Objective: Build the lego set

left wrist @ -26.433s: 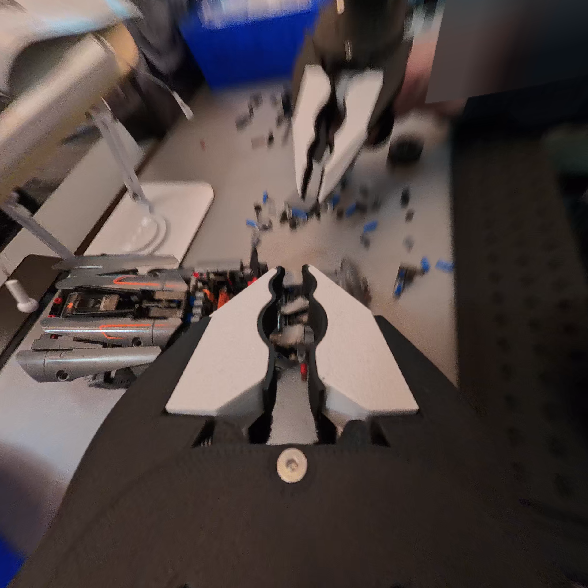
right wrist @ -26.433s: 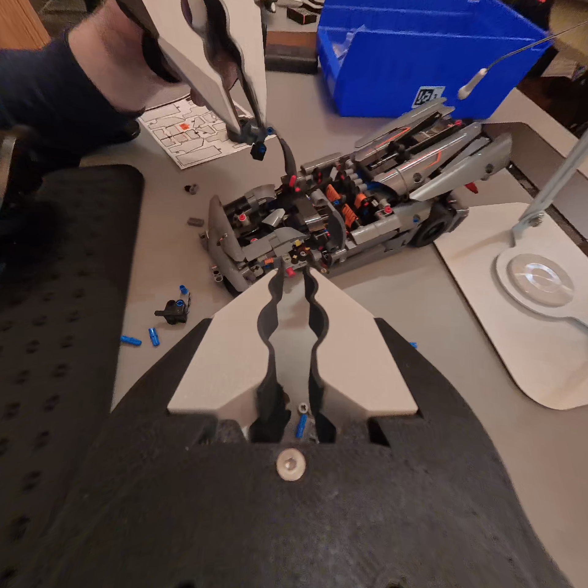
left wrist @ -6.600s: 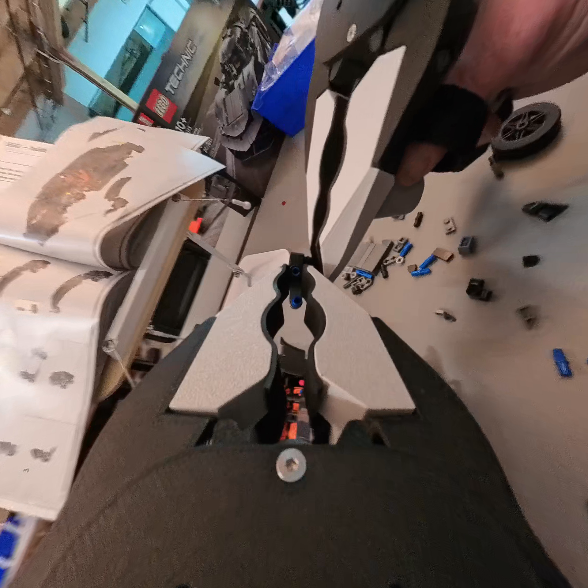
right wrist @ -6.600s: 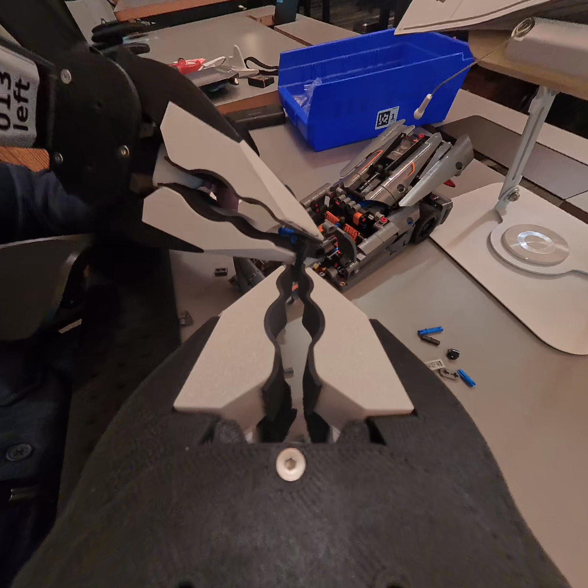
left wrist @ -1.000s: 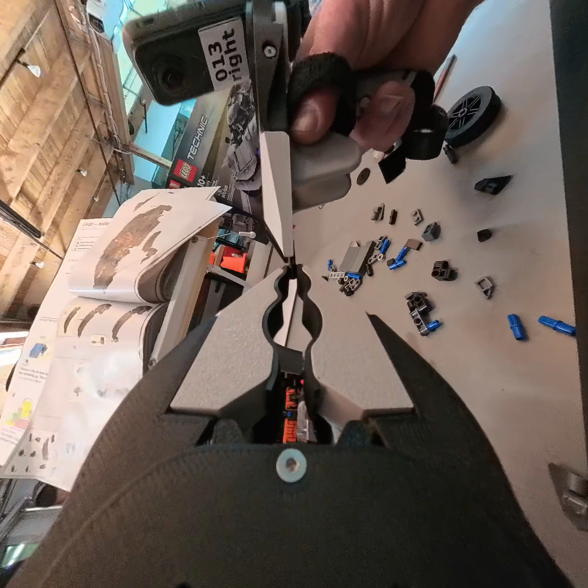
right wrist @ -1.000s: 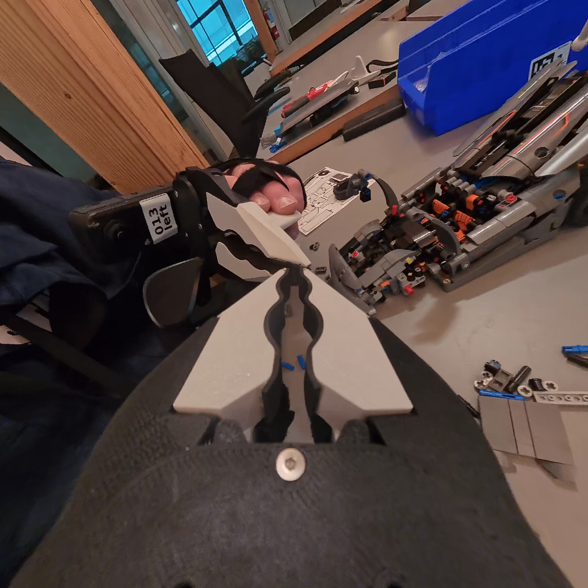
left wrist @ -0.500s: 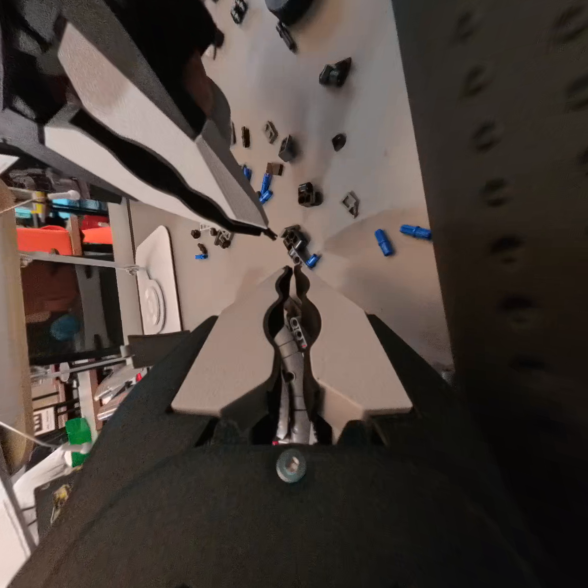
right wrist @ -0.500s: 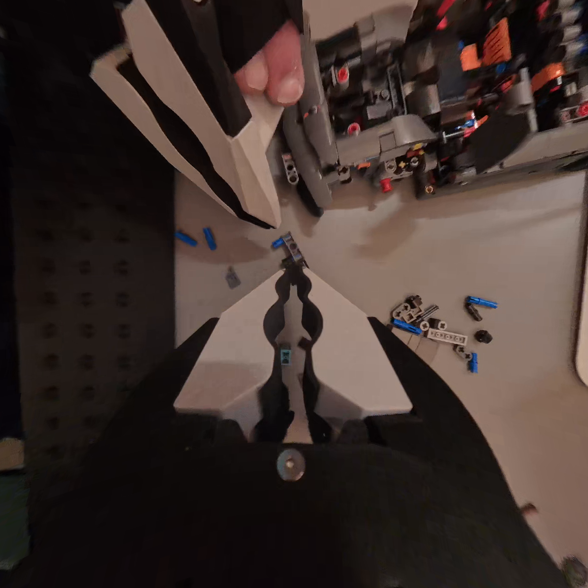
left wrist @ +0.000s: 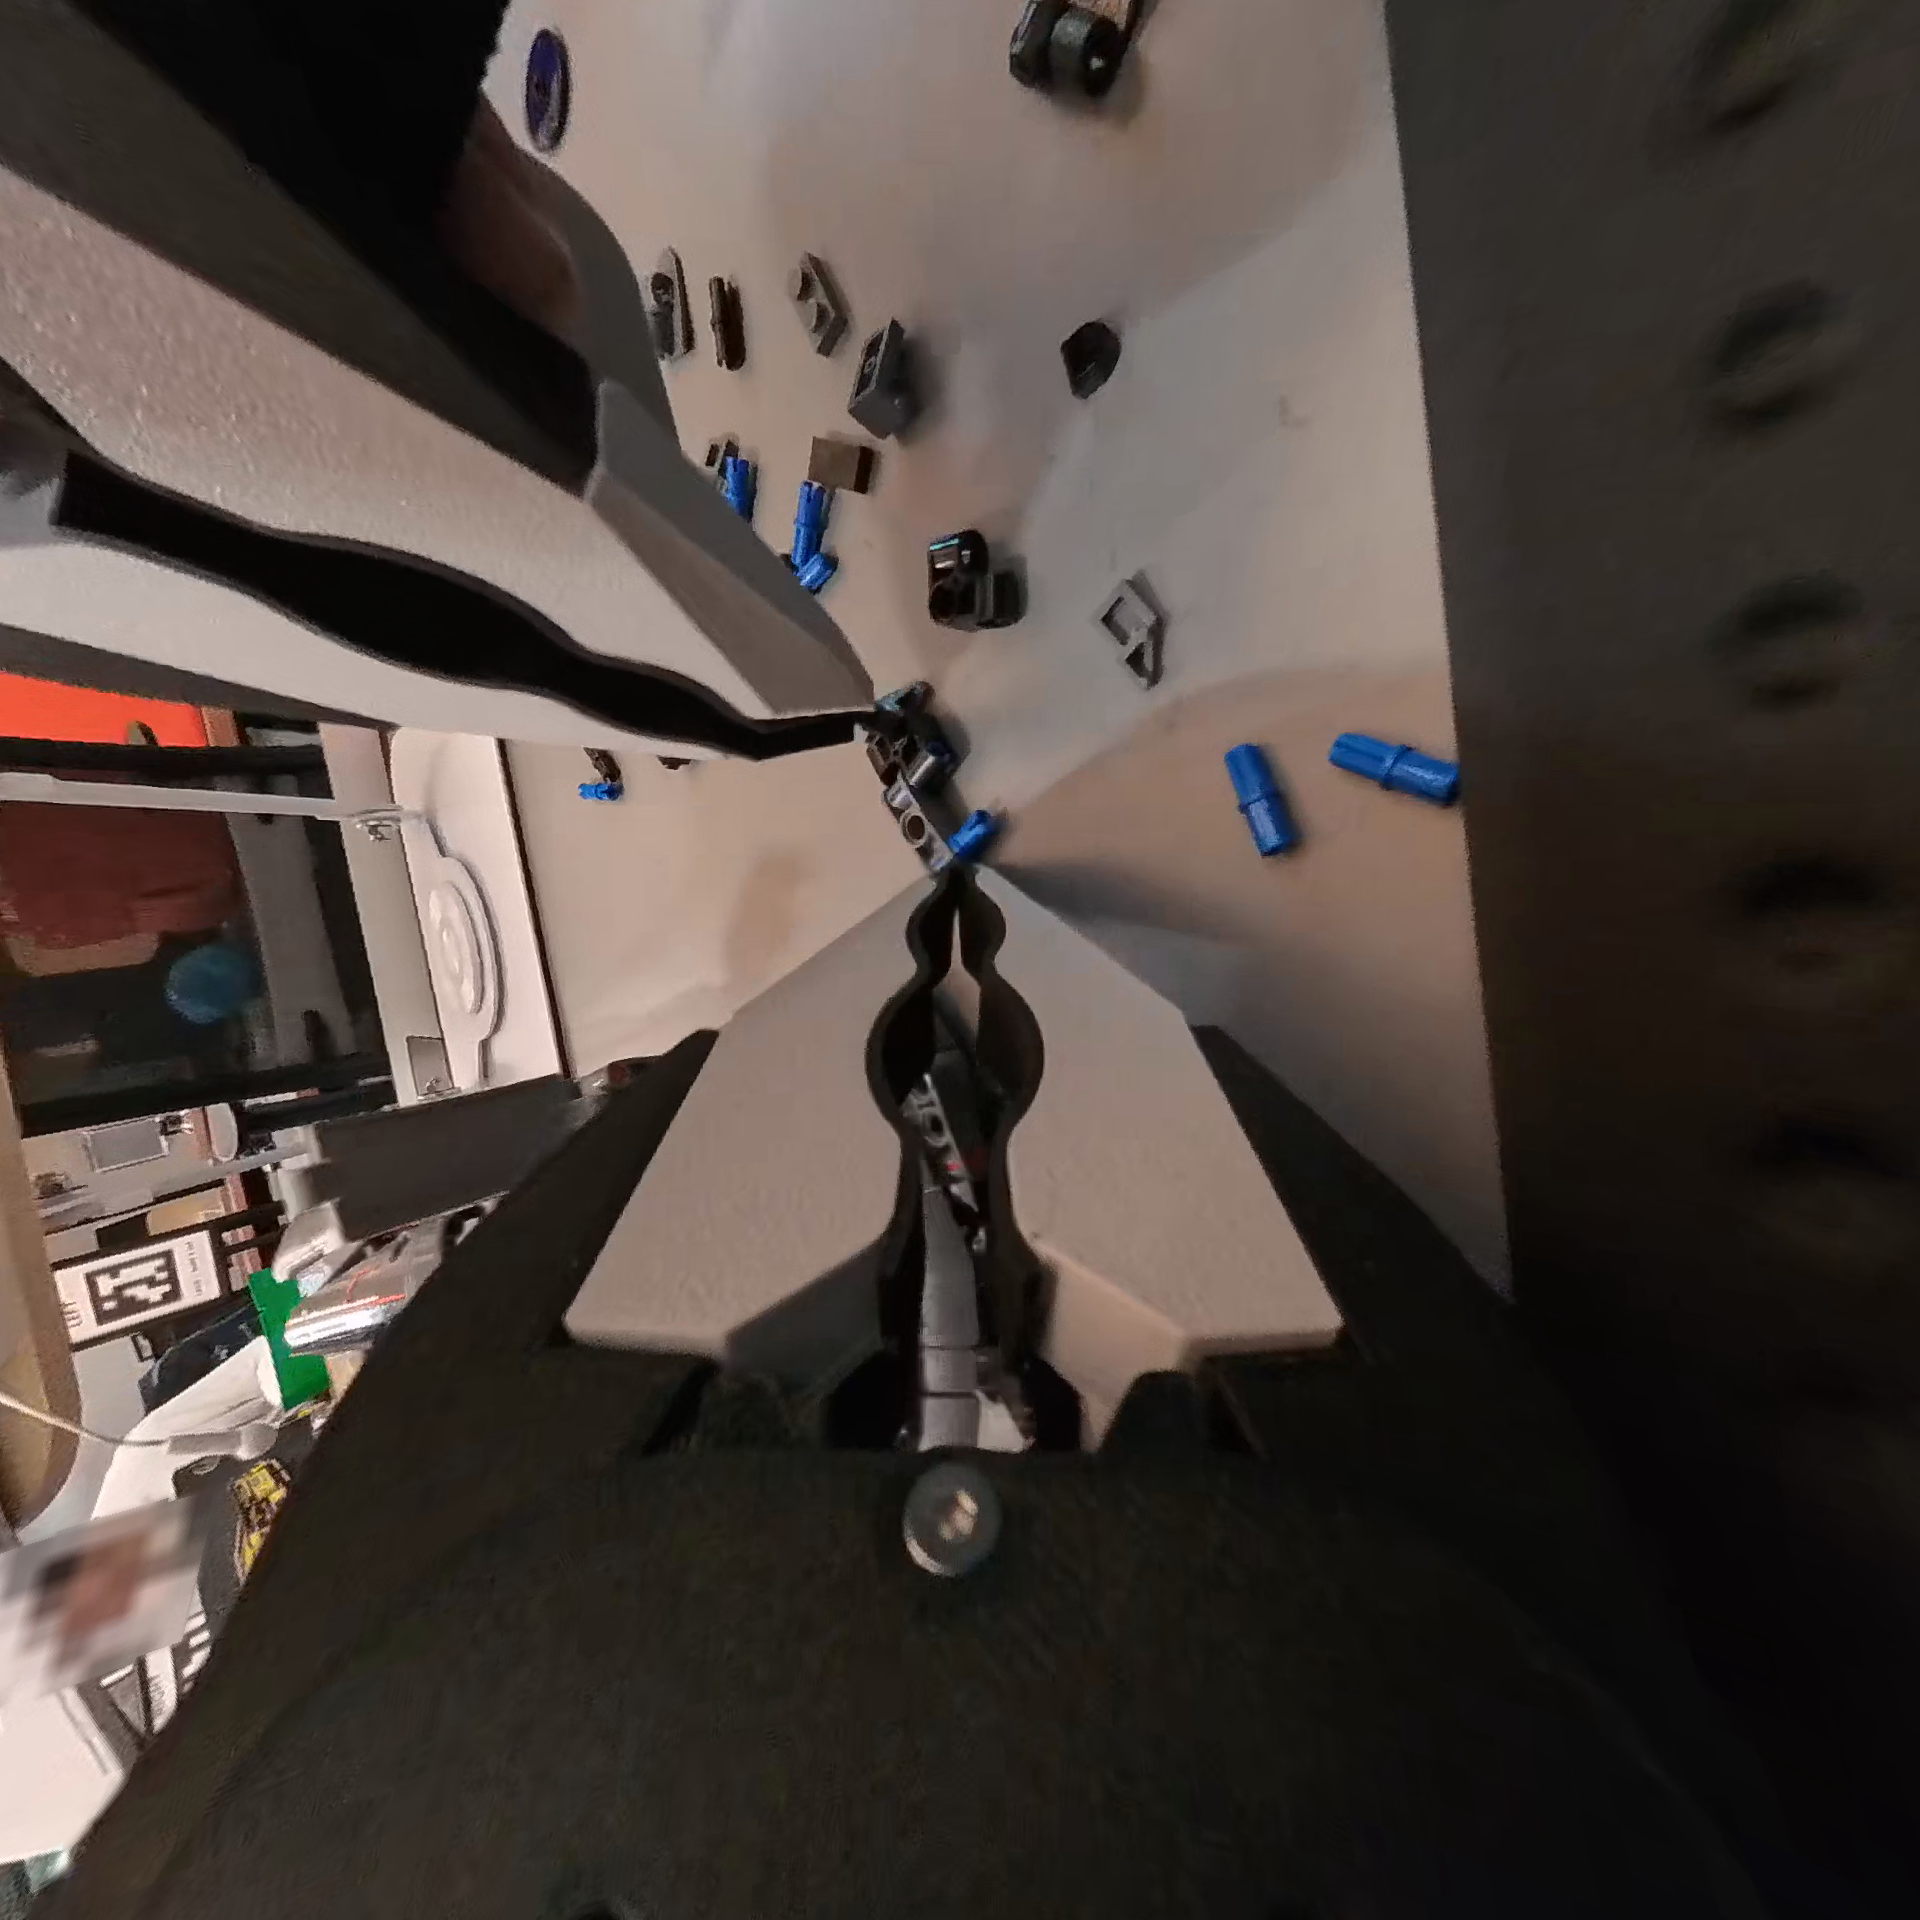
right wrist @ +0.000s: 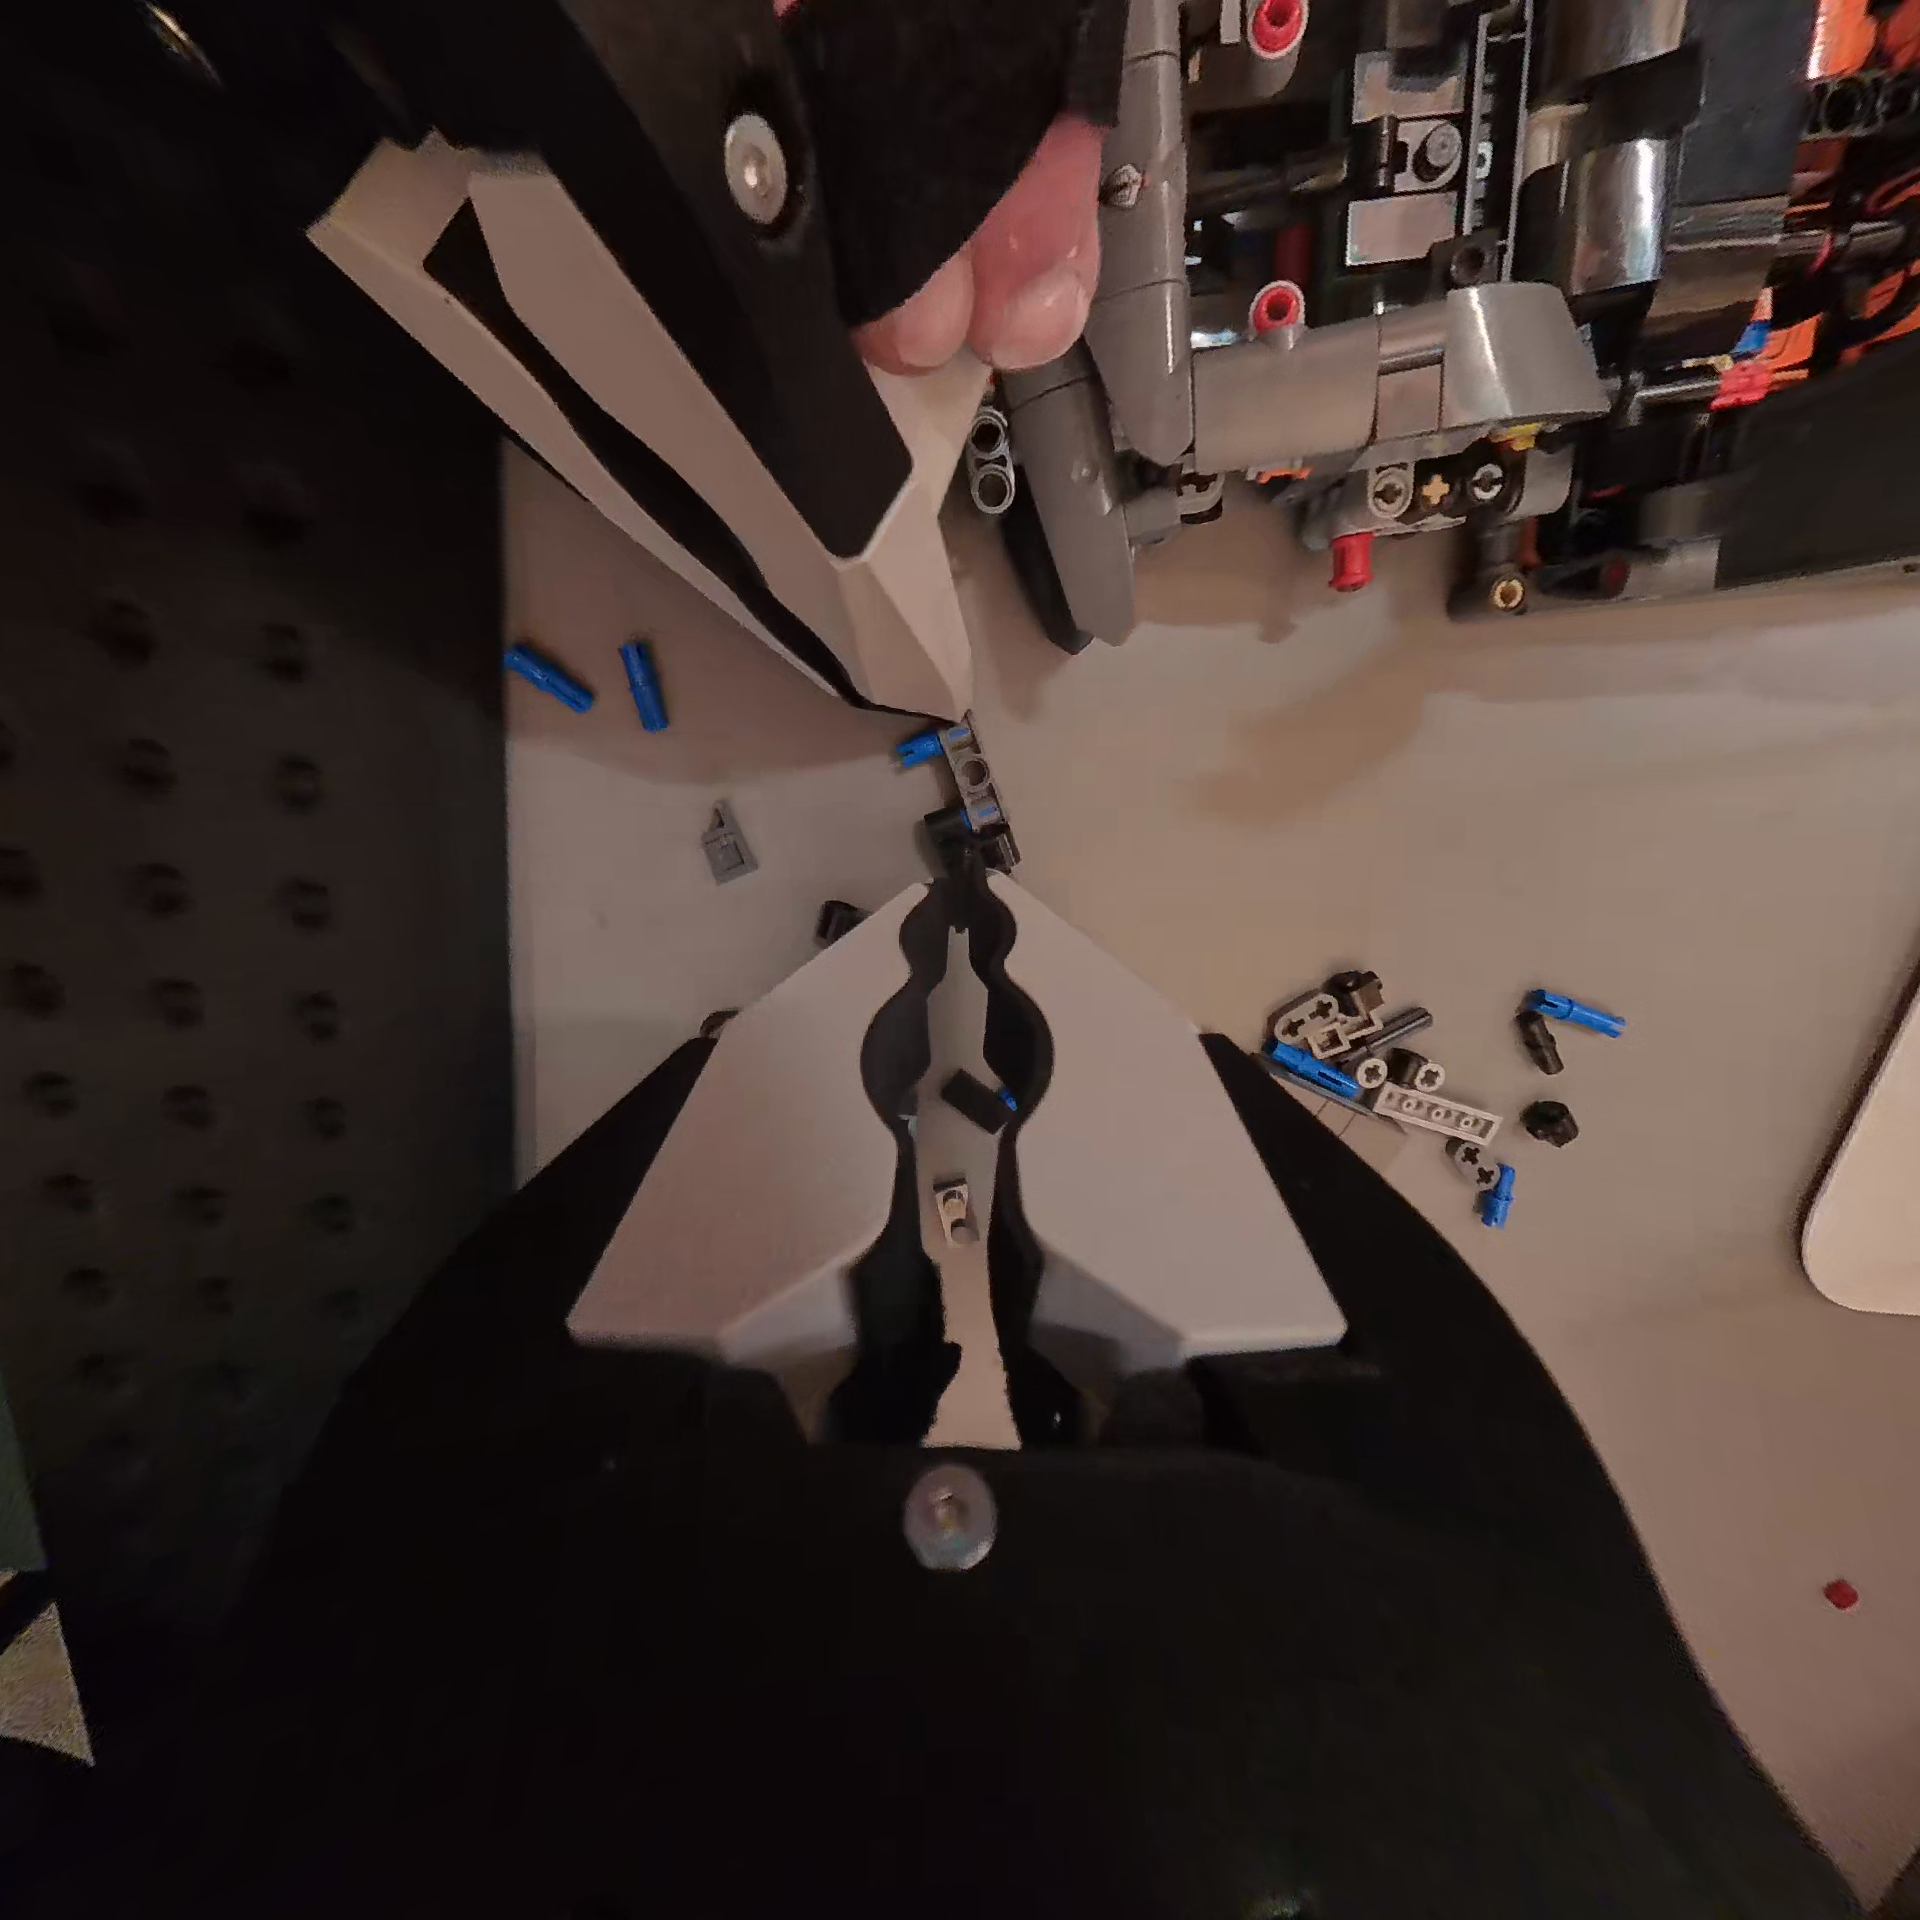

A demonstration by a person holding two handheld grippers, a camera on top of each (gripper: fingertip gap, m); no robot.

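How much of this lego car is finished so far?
The car body looks largely assembled. In hand: the left tool and right tool each pinch one end of a small grey-and-black subassembly. Remaining: fitting it, plus the loose pieces on the table.

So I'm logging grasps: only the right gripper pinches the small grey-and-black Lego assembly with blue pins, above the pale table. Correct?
Not quite: both grippers pinch it. The right gripper is shut on the black end of the small grey-and-black Lego assembly with blue pins, and the left gripper is shut on its grey end, above the pale table. The right wrist view shows this.
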